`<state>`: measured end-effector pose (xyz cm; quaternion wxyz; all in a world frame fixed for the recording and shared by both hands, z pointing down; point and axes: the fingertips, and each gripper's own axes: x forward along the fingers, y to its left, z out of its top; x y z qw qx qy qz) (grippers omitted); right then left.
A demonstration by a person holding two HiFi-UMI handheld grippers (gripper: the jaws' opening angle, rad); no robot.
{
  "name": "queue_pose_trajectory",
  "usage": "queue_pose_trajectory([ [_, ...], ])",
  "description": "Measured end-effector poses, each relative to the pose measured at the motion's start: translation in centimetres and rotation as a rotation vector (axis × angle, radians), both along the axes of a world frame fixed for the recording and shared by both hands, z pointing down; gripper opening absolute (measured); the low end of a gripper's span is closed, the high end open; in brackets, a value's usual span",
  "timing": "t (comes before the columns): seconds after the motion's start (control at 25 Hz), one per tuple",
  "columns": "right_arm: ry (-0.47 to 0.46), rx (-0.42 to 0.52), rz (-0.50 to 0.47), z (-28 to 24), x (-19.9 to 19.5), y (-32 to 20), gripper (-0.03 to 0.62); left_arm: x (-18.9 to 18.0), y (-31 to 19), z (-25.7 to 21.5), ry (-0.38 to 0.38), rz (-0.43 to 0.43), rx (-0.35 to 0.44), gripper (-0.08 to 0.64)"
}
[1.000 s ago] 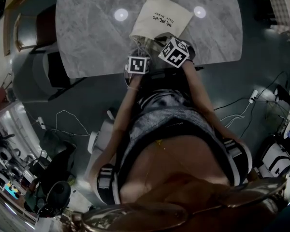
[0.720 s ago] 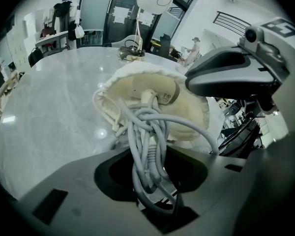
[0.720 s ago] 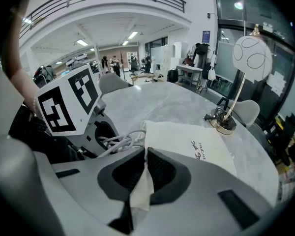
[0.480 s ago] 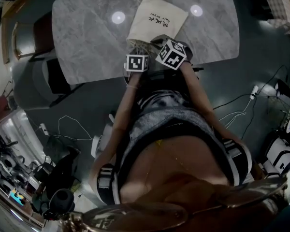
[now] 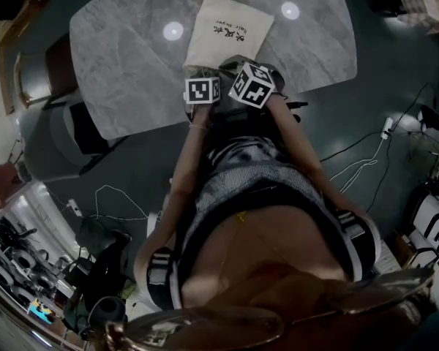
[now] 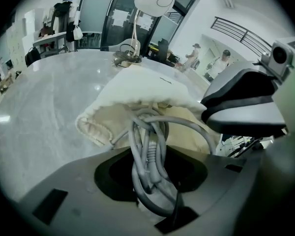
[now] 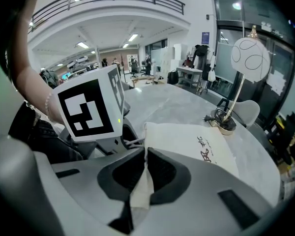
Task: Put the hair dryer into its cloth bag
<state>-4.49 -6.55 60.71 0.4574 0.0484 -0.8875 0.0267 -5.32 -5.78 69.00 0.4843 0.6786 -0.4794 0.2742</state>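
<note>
Cream cloth bag (image 6: 137, 88); grey cord (image 6: 148, 151) at mouth

A lamp (image 7: 250, 58) stands on the marble table (image 5: 124, 57).

Head camera looks steeply down from high above the cloth bag (image 5: 227, 31) on the desk (image 5: 124, 64). Left tongs (image 6: 150, 176) camera faces the bag's open mouth, very close. Right tongs (image 7: 142, 178) camera looks along the bag from its near edge. All three views share the bag.

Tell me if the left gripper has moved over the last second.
Yes. In the head view the left gripper, shut on the cord, has shifted forward over the table, closer to the bag.
</note>
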Motion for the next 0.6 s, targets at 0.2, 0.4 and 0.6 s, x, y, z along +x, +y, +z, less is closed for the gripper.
queue_pose_trajectory([
  [0.2,-0.002,0.002,0.006,-0.5,-0.1,0.3,0.075,-0.4,-1.0,-0.1,-0.006,0.005,0.019,0.161],
  [0.4,0.002,-0.004,0.004,0.0,0.6,0.1,0.075,0.3,-2.7,0.2,0.001,-0.002,0.060,0.161],
  [0.6,0.004,-0.012,0.014,0.2,0.9,-0.1,0.075,0.3,-3.7,0.6,0.017,-0.018,0.096,0.161],
])
